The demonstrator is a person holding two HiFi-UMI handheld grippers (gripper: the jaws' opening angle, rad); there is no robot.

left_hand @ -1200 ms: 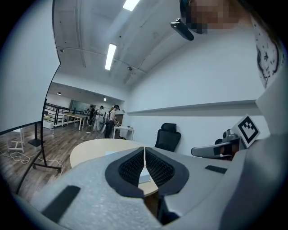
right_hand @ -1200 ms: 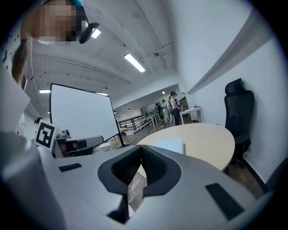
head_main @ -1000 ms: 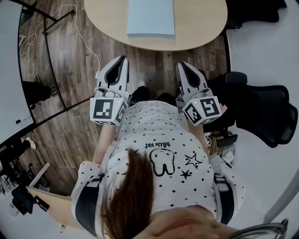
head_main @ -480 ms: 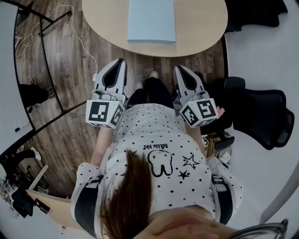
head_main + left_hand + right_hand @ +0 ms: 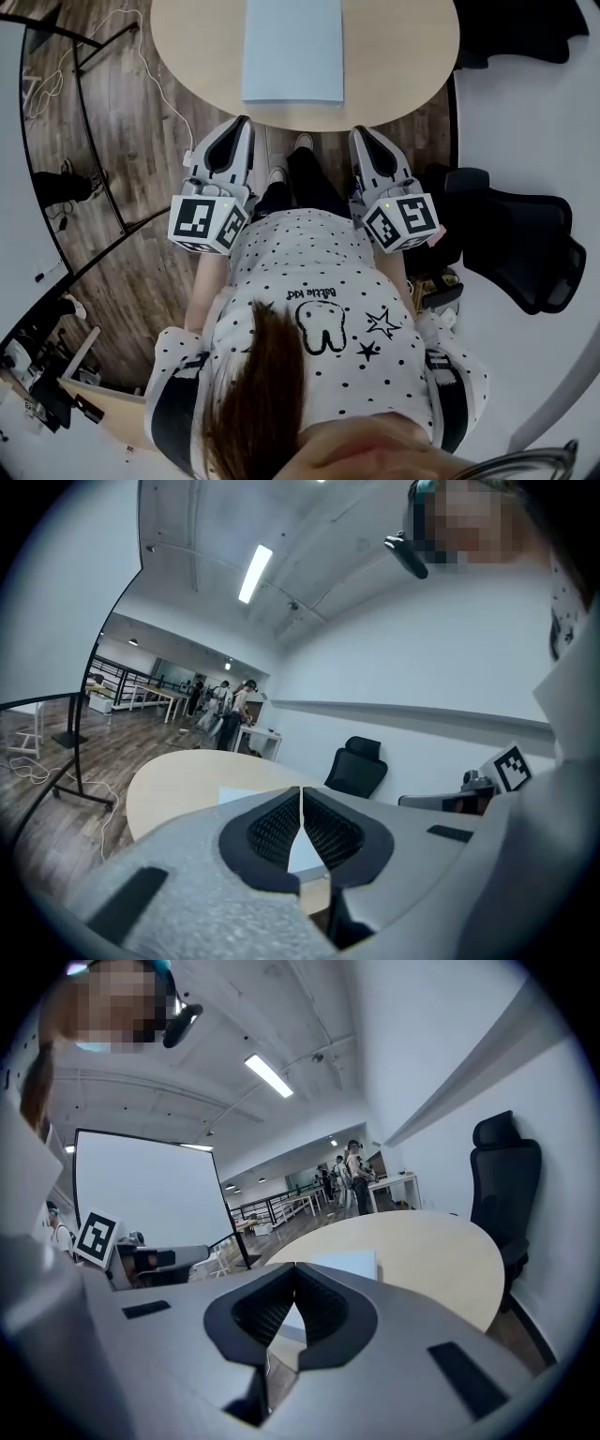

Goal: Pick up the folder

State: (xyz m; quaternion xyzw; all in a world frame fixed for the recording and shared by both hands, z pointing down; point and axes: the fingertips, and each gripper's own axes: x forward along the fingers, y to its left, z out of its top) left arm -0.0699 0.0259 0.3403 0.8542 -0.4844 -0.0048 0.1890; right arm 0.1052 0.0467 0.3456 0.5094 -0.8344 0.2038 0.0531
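A pale blue folder (image 5: pixel 292 49) lies flat on a round beige table (image 5: pixel 403 56), its near edge close to the table's rim. My left gripper (image 5: pixel 240 126) is shut and empty, held in the air just short of the table's near edge, below the folder's left corner. My right gripper (image 5: pixel 362 133) is shut and empty too, level with it on the right. In the left gripper view the folder (image 5: pixel 246 795) shows beyond the closed jaws; in the right gripper view the folder (image 5: pixel 349 1264) lies ahead on the table (image 5: pixel 431 1260).
A black office chair (image 5: pixel 511 234) stands right of me. A whiteboard stand (image 5: pixel 89 141) and a white cable (image 5: pixel 159 75) are on the wood floor at left. People stand far off (image 5: pixel 225 705) by distant desks.
Both grippers have come closer to the table's near edge together, jaws still shut. The folder and table now sit nearer in the head view.
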